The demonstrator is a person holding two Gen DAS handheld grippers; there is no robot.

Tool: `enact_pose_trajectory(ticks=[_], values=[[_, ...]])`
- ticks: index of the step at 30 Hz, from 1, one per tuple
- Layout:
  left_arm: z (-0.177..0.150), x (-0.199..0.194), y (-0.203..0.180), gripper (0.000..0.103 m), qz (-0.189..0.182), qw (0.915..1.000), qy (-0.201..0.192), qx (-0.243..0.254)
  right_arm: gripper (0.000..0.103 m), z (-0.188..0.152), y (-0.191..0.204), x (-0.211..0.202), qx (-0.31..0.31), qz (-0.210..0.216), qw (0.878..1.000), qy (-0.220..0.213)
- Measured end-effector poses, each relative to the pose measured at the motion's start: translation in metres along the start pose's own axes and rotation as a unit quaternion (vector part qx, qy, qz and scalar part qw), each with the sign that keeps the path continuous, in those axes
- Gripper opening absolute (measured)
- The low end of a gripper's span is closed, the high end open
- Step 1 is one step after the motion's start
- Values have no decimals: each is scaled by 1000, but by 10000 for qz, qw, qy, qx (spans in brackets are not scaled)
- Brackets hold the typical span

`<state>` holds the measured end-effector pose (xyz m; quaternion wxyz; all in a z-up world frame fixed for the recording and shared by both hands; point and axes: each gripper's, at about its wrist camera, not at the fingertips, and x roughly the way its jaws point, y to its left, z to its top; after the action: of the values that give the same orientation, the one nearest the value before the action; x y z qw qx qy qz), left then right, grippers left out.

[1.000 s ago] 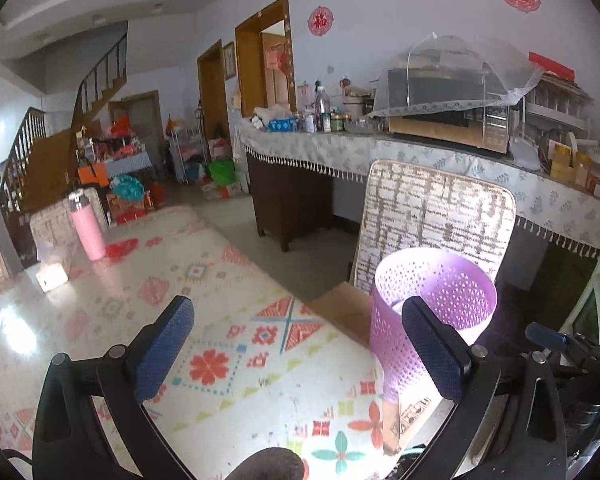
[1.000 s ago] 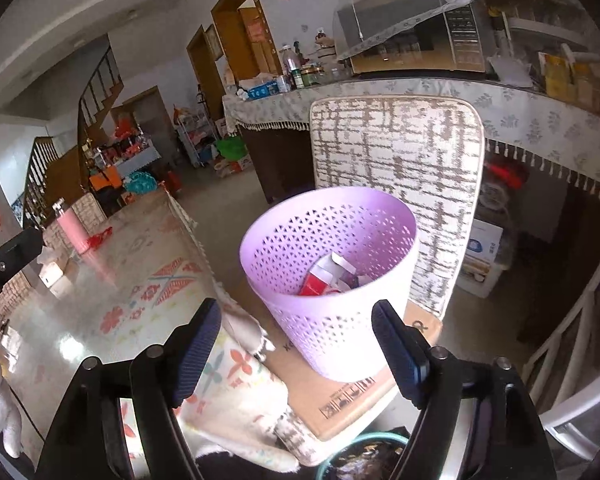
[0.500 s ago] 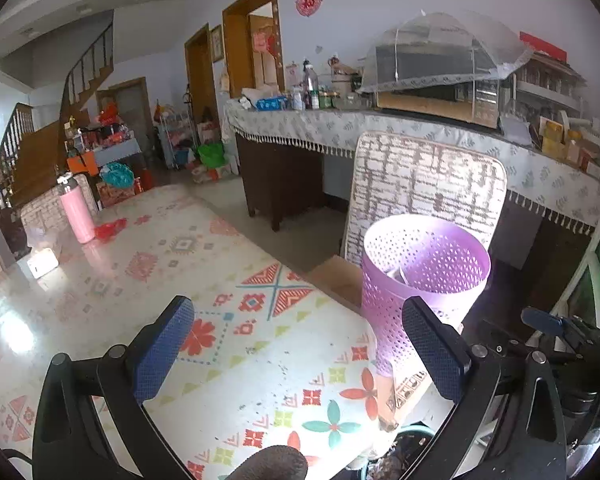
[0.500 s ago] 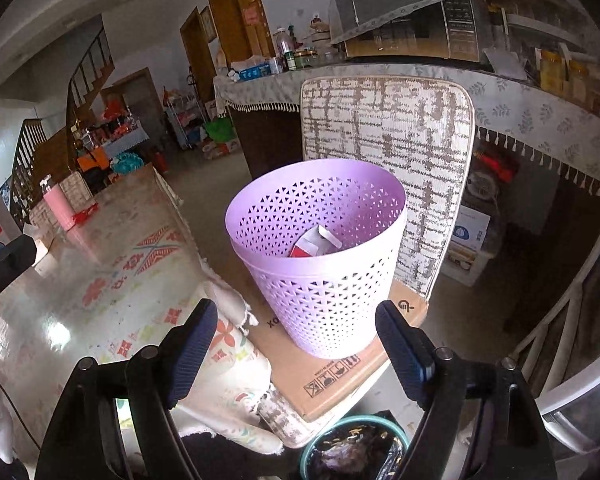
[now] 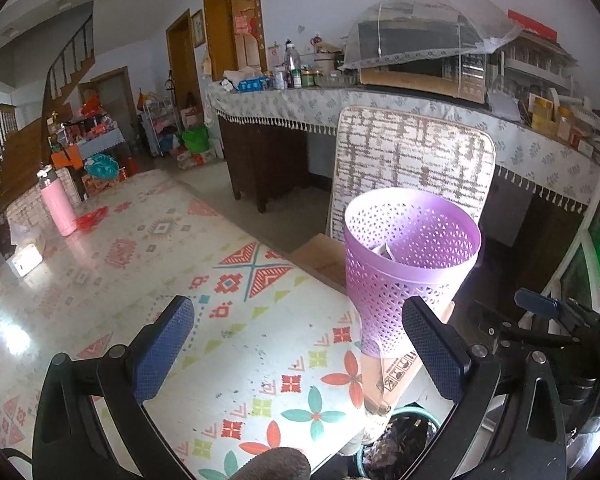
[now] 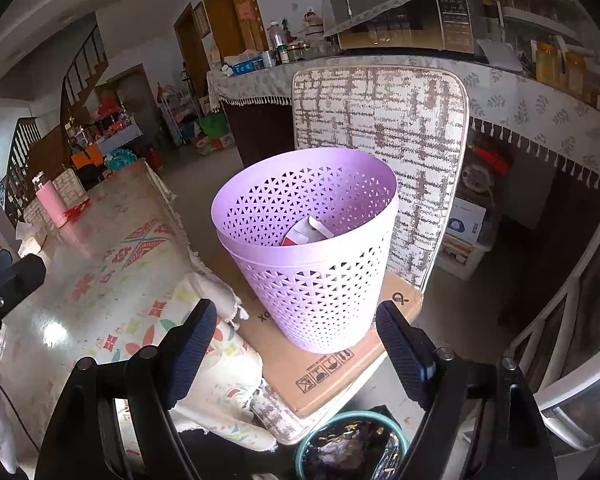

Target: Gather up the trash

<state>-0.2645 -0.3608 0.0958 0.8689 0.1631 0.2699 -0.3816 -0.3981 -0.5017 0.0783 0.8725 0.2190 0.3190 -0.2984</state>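
Right wrist view: your right tool (image 6: 292, 344), jaws wide apart, empty, faces the purple bin (image 6: 306, 248) on a cardboard sheet (image 6: 324, 364) on a chair. Red-and-white wrapper (image 6: 306, 232) lies inside. Left tool (image 5: 300, 352), likewise gaping and empty, hangs over the bench (image 5: 236, 344). Red scrap (image 5: 90, 218) sits beside the pink bottle (image 5: 56, 204); approach low, close squarely.

Home dining room, staircase (image 5: 28, 136), microwave (image 5: 420, 68)
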Motion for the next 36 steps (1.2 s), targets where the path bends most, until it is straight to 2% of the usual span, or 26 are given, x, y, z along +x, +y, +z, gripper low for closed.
enact_pose_trajectory(ticks=[7,36], values=[[-2,8,-7,103,-119,9998,156,71,86,-2,-1,4,13,-20,10000,62],[-4,33,-15,103,-135,9986,502,105,87,-9,-11,24,42,-114,9996,272]])
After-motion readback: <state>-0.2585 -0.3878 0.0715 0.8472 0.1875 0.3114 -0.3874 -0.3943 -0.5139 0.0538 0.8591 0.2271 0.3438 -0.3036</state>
